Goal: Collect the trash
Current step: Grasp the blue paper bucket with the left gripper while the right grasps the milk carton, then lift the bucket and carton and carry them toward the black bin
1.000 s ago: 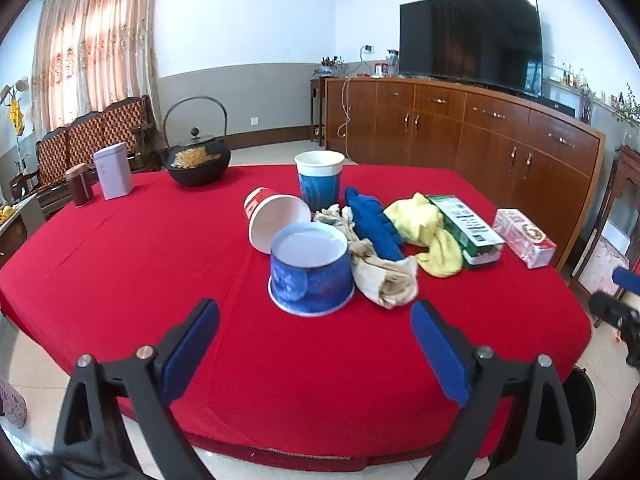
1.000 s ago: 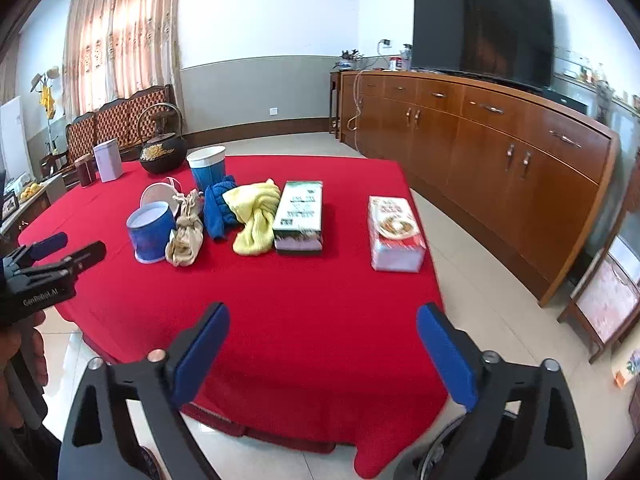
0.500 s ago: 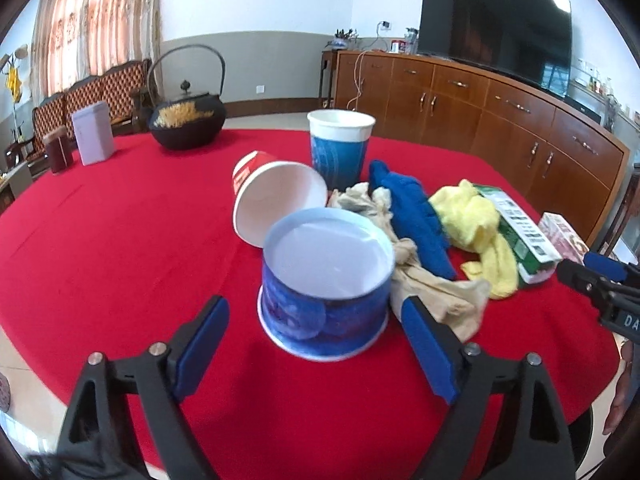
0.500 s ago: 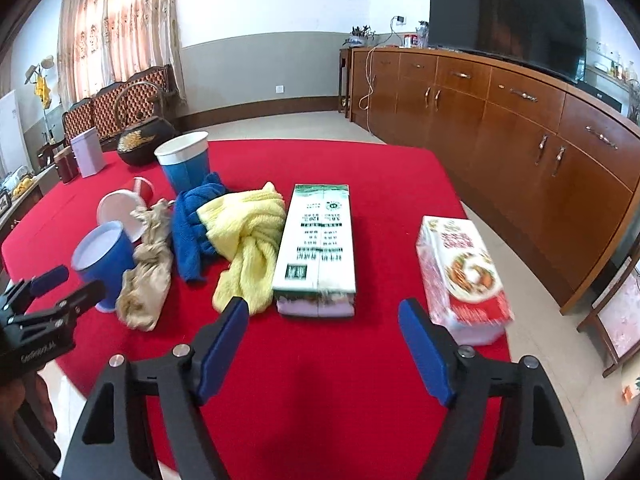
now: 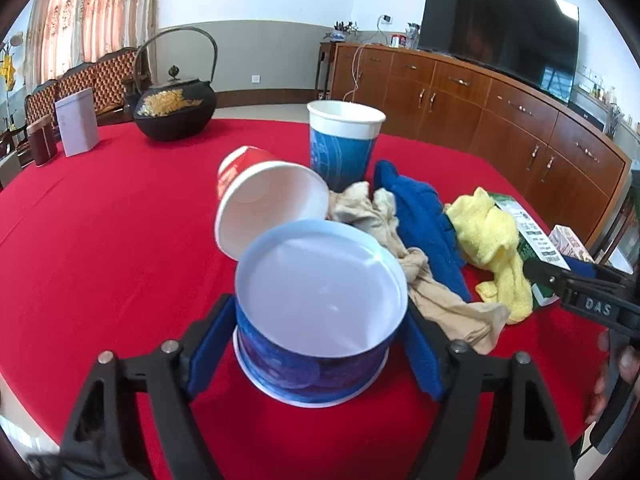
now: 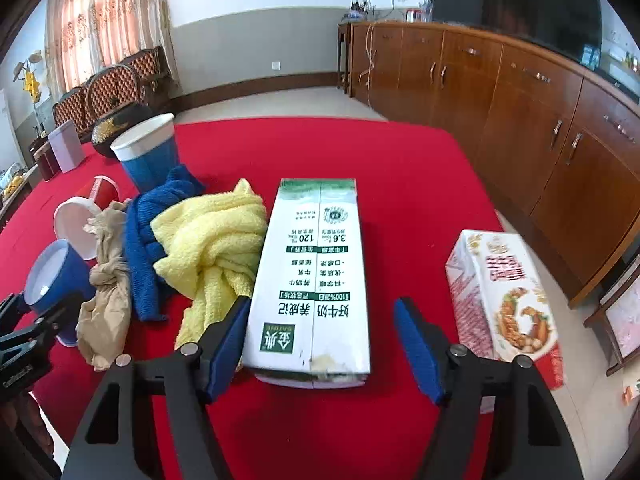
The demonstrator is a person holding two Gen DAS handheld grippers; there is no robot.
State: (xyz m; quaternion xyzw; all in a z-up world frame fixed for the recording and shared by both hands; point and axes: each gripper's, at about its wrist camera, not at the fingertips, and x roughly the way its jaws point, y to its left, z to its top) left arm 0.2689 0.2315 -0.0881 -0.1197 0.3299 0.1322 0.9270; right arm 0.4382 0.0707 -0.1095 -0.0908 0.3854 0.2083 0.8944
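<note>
Round table (image 5: pixel 100 240) under a red cloth carries everything. Long wooden sideboard (image 6: pixel 520 92) along the wall behind, black TV (image 5: pixel 500 36) on it. Black cast-iron kettle (image 5: pixel 174 104) at the far side of the table. Green-and-white milk carton (image 6: pixel 316 264) lies flat, long axis pointing away from the right wrist camera; red-and-white food box (image 6: pixel 500 292) lies to its right, apart from it. Left of the carton, touching it: crumpled yellow towel (image 6: pixel 208 240), then blue knitted cloth (image 6: pixel 148 240), then beige stocking (image 6: pixel 108 280). Tall blue paper cup (image 5: pixel 344 140) stands upright behind the cloths; red paper cup (image 5: pixel 264 204) lies on its side, mouth toward the left camera. Short blue paper bowl (image 5: pixel 320 312) sits upside down on the table, nearest the left camera, just in front of the red cup. Left gripper (image 5: pixel 316 356): fingers have just been closing, bowl between them, blue pads right at its sides, contact not clear. Right gripper (image 6: pixel 320 352): fingers have just been closing, straddling the carton's near end; left pad at the carton edge, right pad with a visible gap, not gripping.
</note>
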